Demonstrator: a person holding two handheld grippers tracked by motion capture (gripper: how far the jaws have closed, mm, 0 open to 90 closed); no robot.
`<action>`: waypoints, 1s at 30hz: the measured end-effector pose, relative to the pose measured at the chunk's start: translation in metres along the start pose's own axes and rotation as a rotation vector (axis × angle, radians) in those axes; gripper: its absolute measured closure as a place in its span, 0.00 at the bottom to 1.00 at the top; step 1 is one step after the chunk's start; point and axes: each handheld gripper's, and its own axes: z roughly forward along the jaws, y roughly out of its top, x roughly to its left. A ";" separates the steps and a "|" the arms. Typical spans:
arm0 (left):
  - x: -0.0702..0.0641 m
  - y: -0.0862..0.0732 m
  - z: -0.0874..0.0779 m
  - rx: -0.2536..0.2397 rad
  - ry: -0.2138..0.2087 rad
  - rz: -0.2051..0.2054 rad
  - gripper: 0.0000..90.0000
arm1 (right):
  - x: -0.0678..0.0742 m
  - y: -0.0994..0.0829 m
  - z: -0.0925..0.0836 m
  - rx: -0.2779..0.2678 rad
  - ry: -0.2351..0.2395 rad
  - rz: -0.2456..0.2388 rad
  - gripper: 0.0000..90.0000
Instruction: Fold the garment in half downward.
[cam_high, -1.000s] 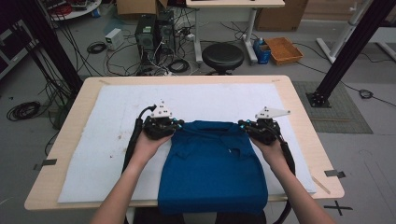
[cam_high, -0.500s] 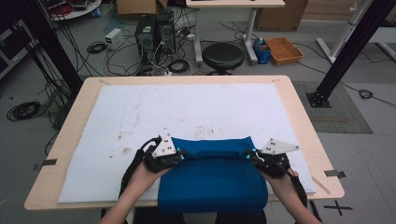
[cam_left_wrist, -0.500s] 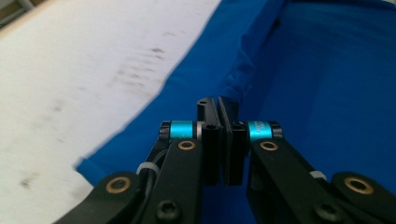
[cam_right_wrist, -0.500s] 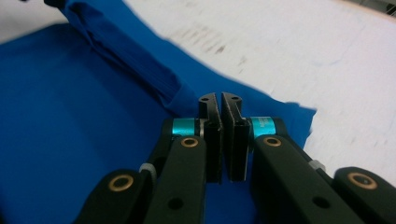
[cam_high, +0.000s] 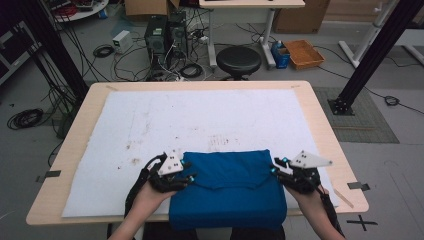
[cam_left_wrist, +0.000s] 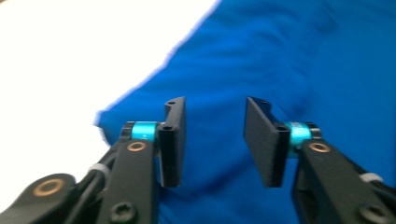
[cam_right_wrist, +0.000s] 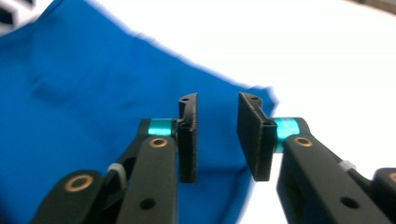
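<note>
A folded blue cloth (cam_high: 227, 189) lies on the white mat near the table's front edge, its front part hanging over that edge. My left gripper (cam_high: 189, 176) sits at the cloth's left fold corner, my right gripper (cam_high: 273, 167) at its right fold corner. Both pairs of jaws have just been opening and now stand apart. In the left gripper view the blue cloth (cam_left_wrist: 280, 56) lies below the left gripper (cam_left_wrist: 215, 140), with nothing pinched. In the right gripper view the right gripper (cam_right_wrist: 217, 135) hovers over the cloth's corner (cam_right_wrist: 254, 95), its pads free.
The white mat (cam_high: 200, 120) covers most of the wooden table (cam_high: 320, 110) and carries small brown stains. Behind the table stand a black stool (cam_high: 238, 60), computer towers with cables (cam_high: 160, 35) and a cardboard box (cam_high: 303, 54). A black frame post (cam_high: 370, 50) rises at the right.
Both hands have drawn the cloth's far edge toward the table's front, folding it over itself. Both grippers, shut on the cloth before, have let go and now stand open.
</note>
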 end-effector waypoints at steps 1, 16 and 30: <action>0.006 0.002 0.003 0.001 0.010 -0.035 0.62 | -0.007 0.004 0.004 -0.005 -0.015 0.034 0.72; 0.060 -0.012 0.040 0.114 0.074 -0.410 0.55 | -0.059 0.001 0.075 0.146 0.033 0.358 0.60; 0.053 -0.015 0.035 0.090 0.033 -0.339 0.92 | -0.051 -0.001 0.070 0.111 0.094 0.240 0.93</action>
